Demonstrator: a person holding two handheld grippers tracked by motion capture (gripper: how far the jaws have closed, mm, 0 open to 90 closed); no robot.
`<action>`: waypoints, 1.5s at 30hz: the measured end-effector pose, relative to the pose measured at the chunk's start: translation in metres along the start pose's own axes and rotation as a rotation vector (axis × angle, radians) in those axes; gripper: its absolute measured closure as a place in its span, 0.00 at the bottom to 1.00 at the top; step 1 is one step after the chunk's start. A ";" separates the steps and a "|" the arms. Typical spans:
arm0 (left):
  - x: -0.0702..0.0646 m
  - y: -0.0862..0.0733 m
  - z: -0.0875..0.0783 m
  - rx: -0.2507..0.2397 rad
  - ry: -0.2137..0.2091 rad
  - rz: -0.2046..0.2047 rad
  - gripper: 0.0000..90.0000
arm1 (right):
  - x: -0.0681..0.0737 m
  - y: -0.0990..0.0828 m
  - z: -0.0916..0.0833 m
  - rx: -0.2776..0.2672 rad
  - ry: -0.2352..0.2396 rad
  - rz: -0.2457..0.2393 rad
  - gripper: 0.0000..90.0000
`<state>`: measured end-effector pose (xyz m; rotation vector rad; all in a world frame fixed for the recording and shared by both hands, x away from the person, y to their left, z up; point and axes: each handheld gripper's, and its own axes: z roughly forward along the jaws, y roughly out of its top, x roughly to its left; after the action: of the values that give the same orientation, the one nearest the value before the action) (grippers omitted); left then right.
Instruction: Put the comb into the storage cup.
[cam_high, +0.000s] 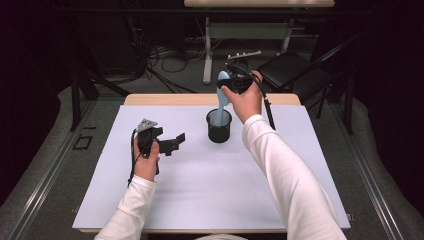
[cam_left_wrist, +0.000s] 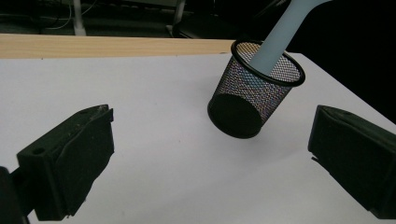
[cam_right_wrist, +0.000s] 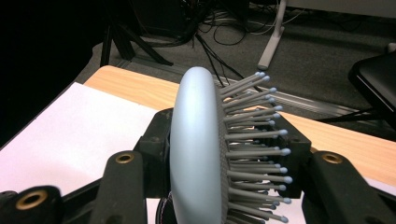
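A pale blue hairbrush (cam_high: 222, 97) stands upright with its handle down inside a black mesh cup (cam_high: 219, 126) near the table's far middle. My right gripper (cam_high: 231, 82) is shut on the brush head; in the right gripper view the black jaws press the blue back and grey bristles of the hairbrush (cam_right_wrist: 205, 154). My left gripper (cam_high: 175, 141) hovers to the left of the cup, open and holding nothing. In the left gripper view the mesh cup (cam_left_wrist: 254, 95) sits between the spread jaws, farther off, with the brush handle (cam_left_wrist: 282, 35) leaning out of it.
A white sheet (cam_high: 200, 175) covers most of the wooden table (cam_high: 165, 99). Behind the table stand a black chair (cam_high: 295, 67), a table leg (cam_high: 206, 50) and tangled cables on the floor.
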<state>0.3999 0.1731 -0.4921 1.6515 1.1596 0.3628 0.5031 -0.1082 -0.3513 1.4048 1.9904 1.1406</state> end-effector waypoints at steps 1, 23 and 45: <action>0.000 0.000 0.000 0.000 0.000 0.000 0.01 | 0.000 -0.001 0.001 0.000 0.000 -0.002 0.55; 0.000 0.000 0.000 0.000 0.000 0.003 0.01 | 0.005 -0.017 0.017 0.033 -0.009 -0.028 0.55; -0.001 0.000 0.001 0.005 -0.001 0.004 0.01 | 0.004 -0.027 0.030 0.054 -0.019 -0.038 0.55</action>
<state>0.4004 0.1716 -0.4928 1.6586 1.1571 0.3615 0.5090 -0.0972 -0.3902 1.3936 2.0402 1.0608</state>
